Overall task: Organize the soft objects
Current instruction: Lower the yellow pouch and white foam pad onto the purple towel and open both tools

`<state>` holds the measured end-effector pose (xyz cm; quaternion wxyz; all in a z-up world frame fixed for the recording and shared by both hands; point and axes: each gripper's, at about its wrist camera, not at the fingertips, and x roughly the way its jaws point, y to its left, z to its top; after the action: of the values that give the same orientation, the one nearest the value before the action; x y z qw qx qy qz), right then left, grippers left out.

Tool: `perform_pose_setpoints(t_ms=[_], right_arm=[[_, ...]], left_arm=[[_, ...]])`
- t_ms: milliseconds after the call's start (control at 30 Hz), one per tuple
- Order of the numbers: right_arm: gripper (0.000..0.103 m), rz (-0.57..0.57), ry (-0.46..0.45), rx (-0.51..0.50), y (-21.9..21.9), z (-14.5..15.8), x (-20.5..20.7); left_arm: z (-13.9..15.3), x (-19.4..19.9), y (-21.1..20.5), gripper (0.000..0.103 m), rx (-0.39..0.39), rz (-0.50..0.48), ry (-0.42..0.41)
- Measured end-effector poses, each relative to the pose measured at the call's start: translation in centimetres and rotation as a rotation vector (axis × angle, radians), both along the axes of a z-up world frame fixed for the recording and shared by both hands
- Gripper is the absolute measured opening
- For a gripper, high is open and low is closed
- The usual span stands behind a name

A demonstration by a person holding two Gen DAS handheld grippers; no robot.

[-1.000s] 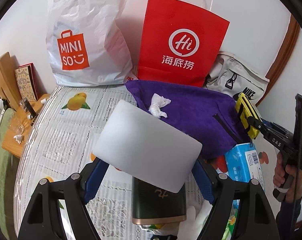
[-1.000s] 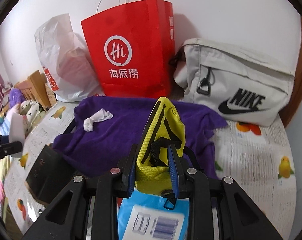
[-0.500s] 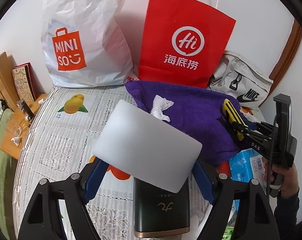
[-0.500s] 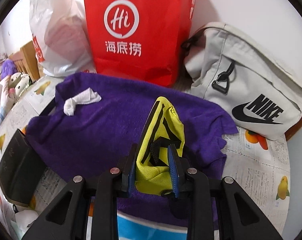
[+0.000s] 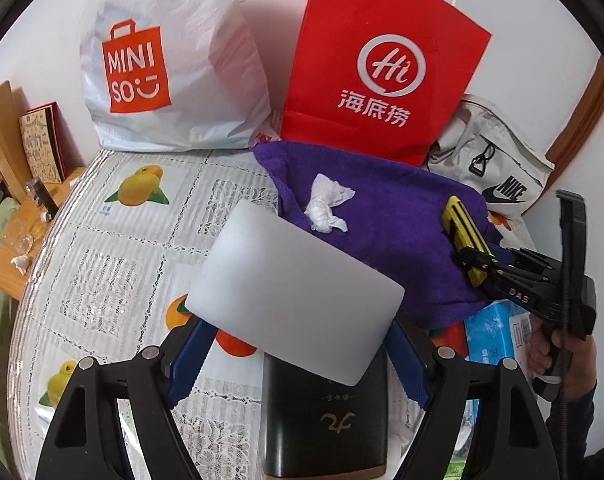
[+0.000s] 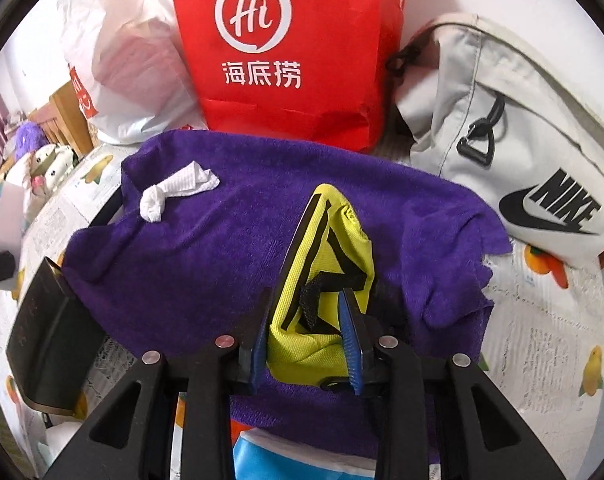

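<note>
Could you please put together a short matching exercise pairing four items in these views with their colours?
Things:
1. towel
2. pouch in the right claw
3. Nike bag
4. crumpled tissue

Colours:
A. white
B. yellow with black trim
C. purple
D. light grey

Pairs: 1-C, 2-B, 3-D, 4-A

A white foam block [image 5: 293, 292] sits tilted between blue pads. A yellow and black pouch [image 6: 322, 280] stands on edge over a rumpled purple towel [image 6: 221, 248], which carries a crumpled white tissue [image 6: 173, 192].
</note>
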<state>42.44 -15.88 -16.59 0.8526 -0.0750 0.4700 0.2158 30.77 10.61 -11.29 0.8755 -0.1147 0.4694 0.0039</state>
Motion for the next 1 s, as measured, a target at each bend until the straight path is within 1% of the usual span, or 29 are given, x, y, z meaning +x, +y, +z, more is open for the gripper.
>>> perform_pose_setpoints(t_ms=[100, 167, 200, 233, 267, 433, 600, 667, 867, 967, 1000], right_arm=[[0.034, -0.009, 0.018, 0.037, -0.5, 0.0, 0.2], [0.036, 0.002, 0.043, 0.083, -0.6, 0.0, 0.3], [0.041, 0.014, 0.055, 0.102, -0.6, -0.1, 0.3], [0.048, 0.025, 0.066, 0.107, -0.4, -0.2, 0.3], [0.049, 0.034, 0.07, 0.101, -0.2, -0.3, 0.3], [0.05, 0.058, 0.029, 0.089, -0.3, 0.6, -0.6], [0.051, 0.021, -0.011, 0.087, -2.3, 1.7, -1.8], [0.051, 0.01, -0.019, 0.089, -3.1, 2.0, -2.3], [0.051, -0.012, -0.031, 0.063, -5.4, 2.5, -3.9], [0.053, -0.021, -0.041, 0.068, -6.2, 2.7, -4.7], [0.055, -0.019, -0.043, 0.071, -6.3, 2.6, -4.9]], left_arm=[[-0.3, 0.6, 0.1, 0.079, -0.004, 0.003, 0.002], [-0.5, 1.2, 0.1, 0.079, -0.011, 0.004, 0.002], [-0.6, 1.5, 0.1, 0.079, -0.013, 0.001, 0.003], [-0.6, 1.8, 0.0, 0.079, -0.016, -0.001, 0.001], [-0.6, 2.0, 0.0, 0.079, -0.019, -0.002, -0.002], [-0.9, 4.1, -1.4, 0.08, -0.007, -0.039, 0.004], [-1.8, 6.2, -3.5, 0.081, 0.011, -0.087, 0.026], [-2.5, 7.0, -4.1, 0.081, 0.013, -0.097, 0.047], [-4.7, 8.9, -4.9, 0.081, -0.038, -0.115, 0.119], [-5.3, 9.4, -5.5, 0.081, -0.029, -0.125, 0.136], [-5.5, 9.5, -5.8, 0.081, -0.023, -0.131, 0.14]])
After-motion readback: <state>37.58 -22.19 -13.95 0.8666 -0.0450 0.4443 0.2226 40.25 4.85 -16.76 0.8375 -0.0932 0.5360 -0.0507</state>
